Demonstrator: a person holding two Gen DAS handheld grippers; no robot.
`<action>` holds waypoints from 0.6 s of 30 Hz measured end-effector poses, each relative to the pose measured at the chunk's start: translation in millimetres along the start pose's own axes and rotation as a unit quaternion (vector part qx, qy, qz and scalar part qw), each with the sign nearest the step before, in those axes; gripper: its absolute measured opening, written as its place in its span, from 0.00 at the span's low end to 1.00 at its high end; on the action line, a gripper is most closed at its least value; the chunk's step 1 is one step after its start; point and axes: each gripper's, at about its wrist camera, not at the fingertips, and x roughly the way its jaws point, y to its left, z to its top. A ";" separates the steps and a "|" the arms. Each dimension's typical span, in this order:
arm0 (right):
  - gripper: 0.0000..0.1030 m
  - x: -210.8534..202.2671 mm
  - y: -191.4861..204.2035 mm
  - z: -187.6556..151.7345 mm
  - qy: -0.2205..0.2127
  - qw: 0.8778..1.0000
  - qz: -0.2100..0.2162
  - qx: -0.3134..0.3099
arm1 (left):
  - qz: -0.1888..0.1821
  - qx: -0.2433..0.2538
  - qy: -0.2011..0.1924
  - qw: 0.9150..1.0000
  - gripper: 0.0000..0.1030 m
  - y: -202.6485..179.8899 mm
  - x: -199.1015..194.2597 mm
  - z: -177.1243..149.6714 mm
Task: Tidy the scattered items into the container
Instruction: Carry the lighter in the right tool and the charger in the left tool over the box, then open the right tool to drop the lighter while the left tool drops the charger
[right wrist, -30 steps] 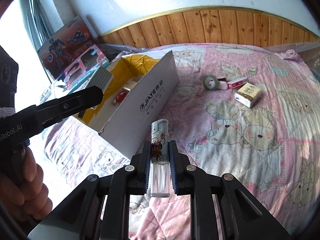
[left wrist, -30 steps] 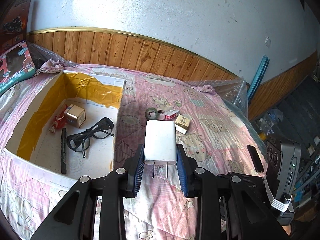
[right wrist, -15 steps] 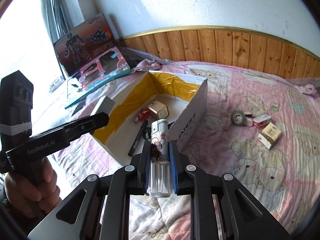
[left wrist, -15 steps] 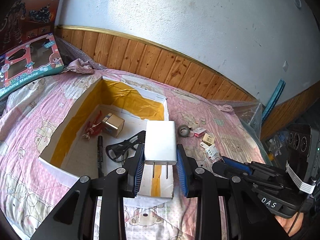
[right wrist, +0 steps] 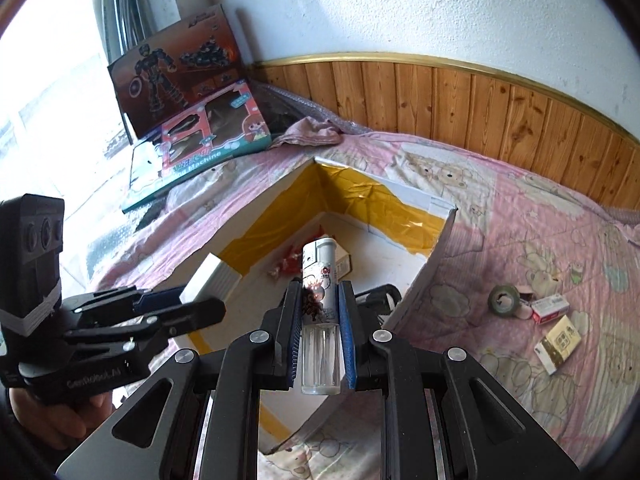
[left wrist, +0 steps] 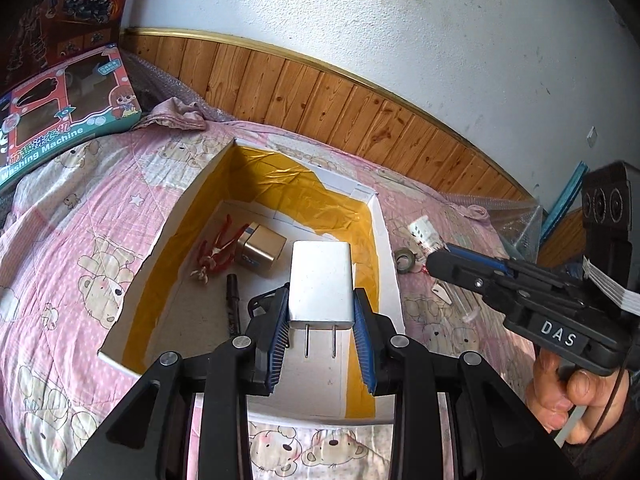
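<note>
- Far left, against the wall: a dark cardboard toy box with a robot figure point(right wrist: 176, 60), and in front of it a pink-and-teal toy washing machine box point(left wrist: 60, 120) lying on the bed.
- Pink bear-print bed quilt point(left wrist: 80, 240) carries everything; wooden panelling runs behind it.
- Open white cardboard box lined with yellow tape point(left wrist: 384, 248) sits on the quilt, left of centre. Inside it: a red clip-like item point(left wrist: 218, 244), a small gold box point(left wrist: 260, 248), a black marker pen point(left wrist: 233, 304) lying flat, and black glasses partly hidden behind the jaws.
- Left gripper point(left wrist: 322, 320): jaws closed on a white plug-in charger block point(left wrist: 322, 286), prongs pointing back at the camera. Charger is held above the box interior, near its right wall.
- Right gripper point(right wrist: 320, 320): jaws clamped on a cylindrical lighter with a clear base and printed sleeve point(right wrist: 320, 304). It hangs over the near part of the box, above the floor of it.
- Right of the box, loose on the quilt: a grey roll of tape point(right wrist: 505, 300), a small red-and-white packet point(right wrist: 551, 309) just beside it, and a cream-and-gold carton point(right wrist: 558, 344) nearer the camera.
- A hand point(left wrist: 568, 396) grips the right gripper's handle.
</note>
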 end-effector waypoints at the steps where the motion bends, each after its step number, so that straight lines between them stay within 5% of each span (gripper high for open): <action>1: 0.18 6.9 -2.2 5.0 0.003 1.000 -0.002 -0.002 | -0.004 0.004 0.006 1.000 0.31 -2.6 4.2 0.4; 9: 0.18 66.8 -25.9 37.9 0.042 0.999 -0.007 -0.005 | -0.032 0.049 0.060 0.996 0.31 -26.5 40.5 1.2; 18: 0.19 119.1 -40.2 57.0 0.069 0.997 -0.018 -0.019 | -0.043 0.037 0.100 0.993 0.31 -14.5 69.4 -1.2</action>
